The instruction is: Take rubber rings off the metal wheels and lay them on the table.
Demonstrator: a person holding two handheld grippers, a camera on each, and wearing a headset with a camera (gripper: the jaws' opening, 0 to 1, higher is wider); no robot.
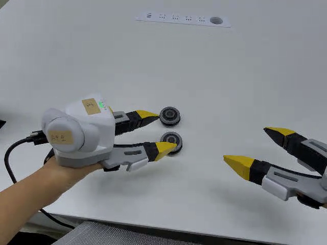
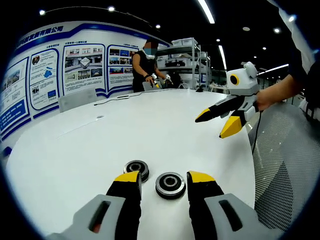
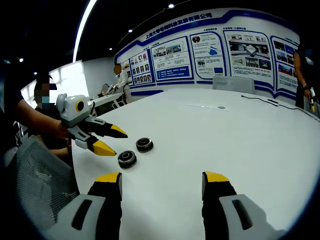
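Note:
Two small metal wheels with black rubber rings lie flat on the white table: the near wheel (image 1: 171,139) (image 2: 170,184) (image 3: 127,159) and the far wheel (image 1: 169,116) (image 2: 137,168) (image 3: 144,144). My left gripper (image 1: 156,132) (image 2: 163,177) (image 3: 114,140) is open, its yellow tips on either side of the near wheel and just short of it. My right gripper (image 1: 258,147) (image 3: 163,177) (image 2: 216,123) hangs open over bare table to the right, well away from both wheels, with nothing between its fingers.
A white socket strip (image 1: 183,19) is set into the table at the far side. A black cable (image 1: 11,155) trails from the left gripper over the near table edge. A mesh chair (image 3: 35,185) stands by the table. A person (image 2: 146,67) stands beyond the far end.

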